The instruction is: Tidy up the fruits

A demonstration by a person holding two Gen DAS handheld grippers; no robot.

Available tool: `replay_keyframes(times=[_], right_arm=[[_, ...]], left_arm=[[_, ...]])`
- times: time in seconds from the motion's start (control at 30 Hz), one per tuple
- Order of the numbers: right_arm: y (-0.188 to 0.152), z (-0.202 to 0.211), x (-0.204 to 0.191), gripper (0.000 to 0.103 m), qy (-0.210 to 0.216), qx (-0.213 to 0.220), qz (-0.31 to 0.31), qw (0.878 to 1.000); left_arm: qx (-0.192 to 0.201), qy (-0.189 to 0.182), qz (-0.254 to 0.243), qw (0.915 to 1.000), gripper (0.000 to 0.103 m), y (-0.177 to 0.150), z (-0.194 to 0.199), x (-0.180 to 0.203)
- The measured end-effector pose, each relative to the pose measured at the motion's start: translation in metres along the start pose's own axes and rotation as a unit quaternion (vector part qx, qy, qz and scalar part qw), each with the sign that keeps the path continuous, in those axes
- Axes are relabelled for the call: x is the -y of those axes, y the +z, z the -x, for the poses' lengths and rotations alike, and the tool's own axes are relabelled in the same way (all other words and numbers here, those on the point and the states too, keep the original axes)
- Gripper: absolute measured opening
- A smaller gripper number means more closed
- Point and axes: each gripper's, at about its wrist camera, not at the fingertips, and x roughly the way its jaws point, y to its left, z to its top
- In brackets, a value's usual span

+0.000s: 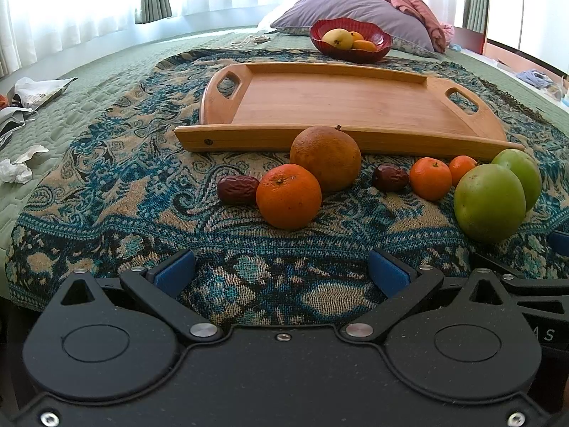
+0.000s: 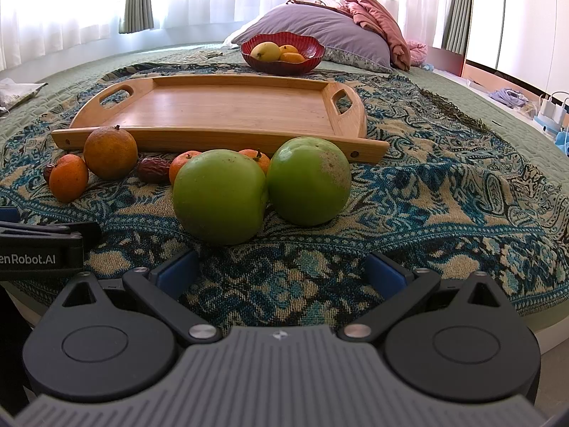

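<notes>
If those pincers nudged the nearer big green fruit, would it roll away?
Probably a little: the nearer round green fruit is smooth and near-spherical. The soft patterned woven blanket would likely slow it, and the second green fruit beside it should block rolling that way.

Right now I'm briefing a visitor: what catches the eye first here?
Two big green fruits sit touching, nearest the open right tool. Left of them, oranges and dates line up before the bare wooden tray. Behind the tray, a red bowl holds yellow fruit.
</notes>
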Motion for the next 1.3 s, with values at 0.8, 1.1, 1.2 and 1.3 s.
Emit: replay_keyframes(times=[0.8, 1.1, 1.2, 1.3], right_arm=[[-0.0008, 0.0008, 0.0001, 0.103, 0.000, 0.001, 0.001, 1.000], [-0.0016, -0.0004, -0.0002, 0.103, -0.001, 0.001, 0.001, 1.000], [-0.0017, -0.0012, 0.0001, 0.103, -0.001, 0.002, 0.002, 1.000], [0.0011, 0.0018, -0.0004, 0.103, -0.002, 0.003, 0.003, 1.000]], left_arm=[[0.001, 0.000, 0.000, 1.0000, 0.103, 0.0009, 0.0020, 0.0012], [0.001, 0.000, 0.000, 1.0000, 0.103, 0.0010, 0.0023, 0.0013], [0.002, 0.000, -0.001, 1.0000, 0.103, 0.0009, 0.0022, 0.0014], [0.002, 0.000, 0.002, 1.0000, 0.103, 0.0036, 0.0040, 0.0020]])
